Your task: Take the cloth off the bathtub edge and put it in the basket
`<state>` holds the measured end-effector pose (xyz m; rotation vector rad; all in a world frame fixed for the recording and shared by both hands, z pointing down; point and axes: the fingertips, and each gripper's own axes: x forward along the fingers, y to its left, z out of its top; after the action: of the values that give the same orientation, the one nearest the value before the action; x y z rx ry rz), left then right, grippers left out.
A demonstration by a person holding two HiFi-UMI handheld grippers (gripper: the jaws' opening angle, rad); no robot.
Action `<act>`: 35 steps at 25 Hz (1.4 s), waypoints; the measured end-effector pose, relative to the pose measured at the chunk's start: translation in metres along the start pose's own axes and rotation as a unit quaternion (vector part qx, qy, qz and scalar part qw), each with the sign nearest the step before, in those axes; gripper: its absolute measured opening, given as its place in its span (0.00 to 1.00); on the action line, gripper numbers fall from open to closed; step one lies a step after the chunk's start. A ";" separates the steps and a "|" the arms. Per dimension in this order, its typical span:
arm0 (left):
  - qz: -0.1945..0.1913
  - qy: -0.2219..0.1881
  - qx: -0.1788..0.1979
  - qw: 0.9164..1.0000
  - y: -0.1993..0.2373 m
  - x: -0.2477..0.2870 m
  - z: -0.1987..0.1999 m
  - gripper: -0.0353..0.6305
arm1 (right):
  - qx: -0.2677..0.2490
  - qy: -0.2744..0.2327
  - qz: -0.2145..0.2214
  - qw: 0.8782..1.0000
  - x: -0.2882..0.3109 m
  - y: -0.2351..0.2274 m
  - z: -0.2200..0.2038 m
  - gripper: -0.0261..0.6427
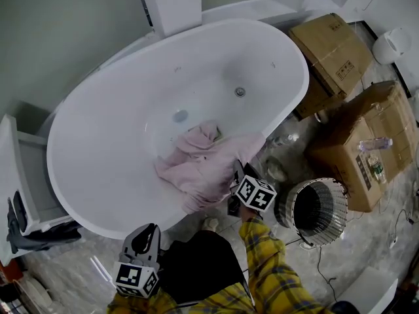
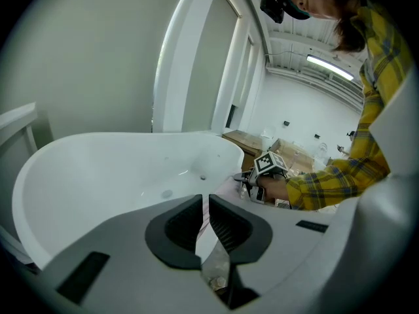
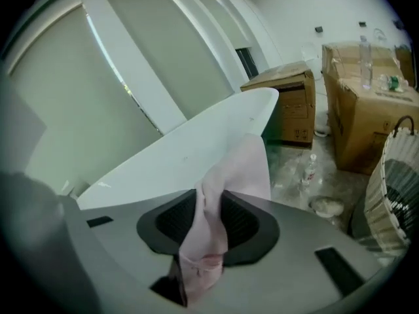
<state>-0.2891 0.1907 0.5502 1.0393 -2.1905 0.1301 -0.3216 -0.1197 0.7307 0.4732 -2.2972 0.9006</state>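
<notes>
A pink cloth [image 1: 203,169] hangs over the near edge of the white bathtub [image 1: 289,110], partly inside the tub and partly down its outer side. My right gripper [image 1: 234,176] is at the cloth's right edge and shut on a fold of it. In the right gripper view, the cloth [image 3: 252,169] fills the gap between the pads of the right gripper [image 3: 209,221]. My left gripper [image 1: 146,233] is low at the front left, outside the tub, shut and empty. In its own view the left gripper [image 2: 203,218] points across the tub. The round basket [image 1: 340,201] stands on the floor to the right.
Cardboard boxes [image 1: 334,51] stand behind and beside the basket. One box [image 1: 370,120] carries bottles [image 1: 374,144]. A plastic bottle [image 1: 288,138] lies on the floor by the tub. A white cabinet [image 1: 19,175] is at the far left. In the right gripper view the basket [image 3: 393,195] is close on the right.
</notes>
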 end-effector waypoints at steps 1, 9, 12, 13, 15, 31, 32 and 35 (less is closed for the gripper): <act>-0.001 -0.001 0.000 1.000 0.000 0.000 -0.001 0.09 | -0.023 -0.001 -0.004 1.000 -0.003 0.002 -0.001 0.20; -0.025 0.001 0.012 1.000 -0.008 -0.001 -0.004 0.09 | -0.096 -0.007 0.034 0.995 -0.032 0.035 -0.002 0.13; -0.036 0.005 0.016 0.999 -0.010 0.001 -0.007 0.09 | -0.098 -0.023 0.063 0.993 -0.055 0.050 0.007 0.13; -0.041 0.007 0.017 0.999 -0.012 0.003 -0.008 0.09 | -0.098 -0.028 0.074 0.992 -0.063 0.055 0.011 0.13; -0.053 0.009 0.018 0.998 -0.016 0.006 -0.009 0.09 | -0.103 -0.034 0.099 0.989 -0.082 0.065 0.020 0.13; -0.127 0.001 0.051 0.991 -0.055 0.033 0.001 0.33 | -0.178 -0.100 0.207 0.957 -0.222 0.156 0.126 0.13; -0.132 0.004 0.053 0.990 -0.057 0.034 0.000 0.34 | -0.177 -0.102 0.211 0.956 -0.230 0.162 0.131 0.13; -0.144 0.010 0.061 0.988 -0.061 0.040 -0.005 0.37 | -0.180 -0.113 0.225 0.951 -0.255 0.180 0.145 0.13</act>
<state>-0.2598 0.1255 0.5668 1.4053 -2.0101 0.1430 -0.2863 -0.0694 0.3918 -0.1226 -2.7662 0.6244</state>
